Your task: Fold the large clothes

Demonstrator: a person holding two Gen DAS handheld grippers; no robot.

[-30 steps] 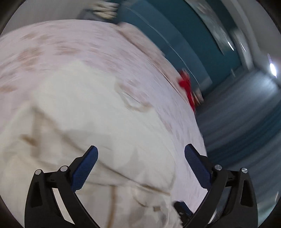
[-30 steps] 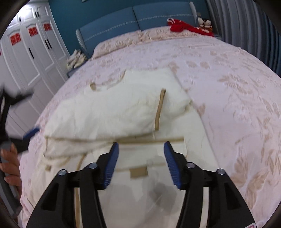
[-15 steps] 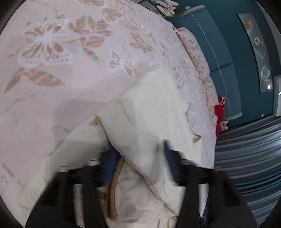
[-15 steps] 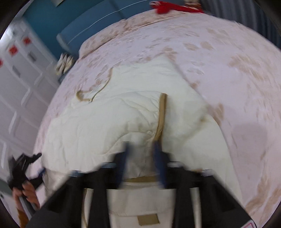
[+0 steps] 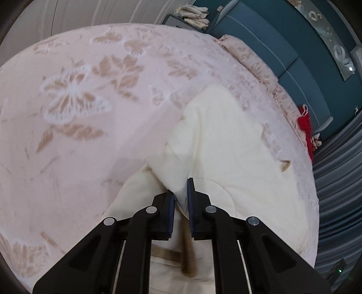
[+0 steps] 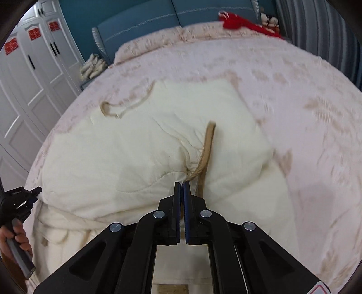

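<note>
A large cream quilted garment (image 6: 140, 144) with tan trim lies partly folded on the pink bed (image 6: 305, 95). My right gripper (image 6: 182, 184) is shut on a bunched fold of it, just beside a tan strap (image 6: 207, 147). In the left wrist view the same cream garment (image 5: 226, 149) spreads to the right, and my left gripper (image 5: 181, 187) is shut on its folded corner, cloth pinched between the blue pads. The left gripper (image 6: 34, 192) also shows at the far left of the right wrist view, held by a hand (image 6: 13, 239) at the garment's edge.
The bedspread (image 5: 79, 113) has butterfly and leaf patterns. A blue headboard (image 6: 176, 18) stands at the far end, with a red cloth (image 6: 239, 22) near the pillows. White wardrobe doors (image 6: 29, 67) line the left; folded items (image 6: 92, 66) sit on a bedside stand; grey curtains (image 6: 321, 29) hang on the right.
Both grippers went from open to shut on the cream garment. Each came down and closer to the cloth; the left swung round to the garment's corner.
</note>
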